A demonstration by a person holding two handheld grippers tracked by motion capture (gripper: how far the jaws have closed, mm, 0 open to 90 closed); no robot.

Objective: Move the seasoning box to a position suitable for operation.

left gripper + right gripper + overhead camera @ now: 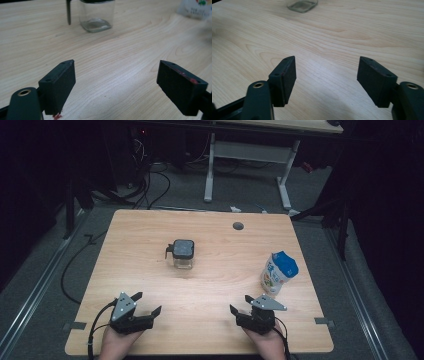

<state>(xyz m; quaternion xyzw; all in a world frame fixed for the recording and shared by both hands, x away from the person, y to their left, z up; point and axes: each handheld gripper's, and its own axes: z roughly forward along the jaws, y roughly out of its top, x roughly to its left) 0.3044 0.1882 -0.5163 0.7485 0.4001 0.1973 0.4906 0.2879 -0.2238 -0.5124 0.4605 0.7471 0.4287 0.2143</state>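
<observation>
A small square glass jar (183, 254) with a dark lid and a black side handle stands near the middle of the wooden table (150, 230). The jar (96, 17) also shows ahead in the left gripper view, and its base (302, 5) at the top of the right gripper view. A white bottle with a blue top (278, 272) stands at the right, just beyond my right gripper (240, 304). My left gripper (147, 303) rests near the front left edge. Both stand open with nothing between their jaws, as the left gripper (116, 82) and right gripper (327, 80) views confirm.
A round grey cap (238, 226) sits in the tabletop near its far edge. Beyond the table stand a white desk frame (247, 165) and loose cables (150, 190) on the floor. The white bottle (193, 10) appears blurred at the top right of the left gripper view.
</observation>
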